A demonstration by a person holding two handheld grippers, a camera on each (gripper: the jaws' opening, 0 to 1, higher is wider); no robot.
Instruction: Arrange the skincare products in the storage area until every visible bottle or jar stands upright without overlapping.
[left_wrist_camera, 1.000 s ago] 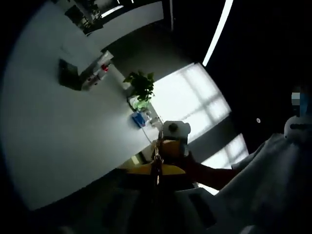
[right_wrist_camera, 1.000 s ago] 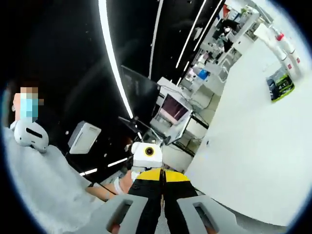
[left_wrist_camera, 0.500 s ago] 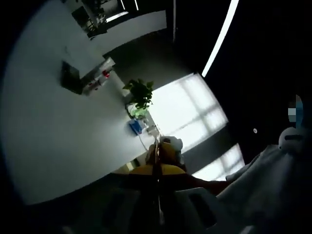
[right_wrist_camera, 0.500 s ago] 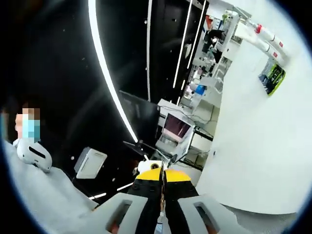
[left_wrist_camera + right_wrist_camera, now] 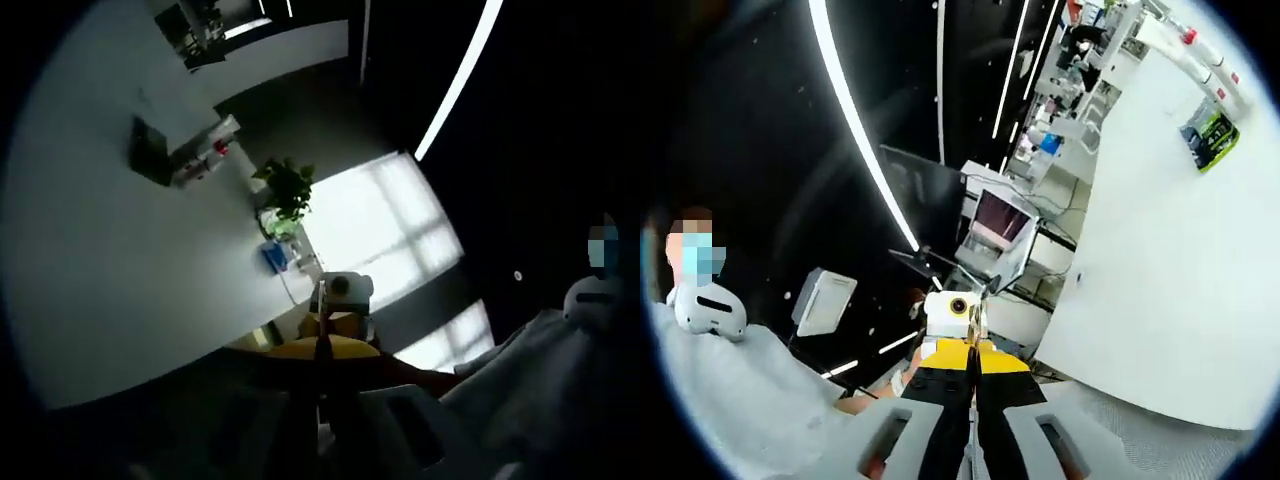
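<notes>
The left gripper point(image 5: 320, 370) has its jaws pressed together with nothing between them, and in the left gripper view it points out past the edge of the white table point(image 5: 110, 280) toward a bright window point(image 5: 385, 225). The right gripper point(image 5: 973, 375) is likewise closed down to a thin seam and holds nothing; in the right gripper view the white table point(image 5: 1160, 270) lies off to one side of it. Both tools are raised well apart from the table surface, facing each other, with a person's pale sleeve point(image 5: 730, 390) behind them.

On the table, far from the grippers, sits the cluster of skincare products point(image 5: 205, 155): pale bottles with red caps lying in a row near the table's far edge, seen again as white bottles point(image 5: 1205, 50) in the right gripper view. Just beside them on the table is a dark packet point(image 5: 150, 150), which shows green and black print point(image 5: 1208, 135). A potted plant point(image 5: 288, 185) and a small blue item point(image 5: 273, 255) stand at the table edge nearer the left gripper.

By the look of it, the arranging has not begun: the bottles appear to lie on their sides and neither tool is near them, so the whole job remains.

No label is readable; the packet's writing is too small to make out.
</notes>
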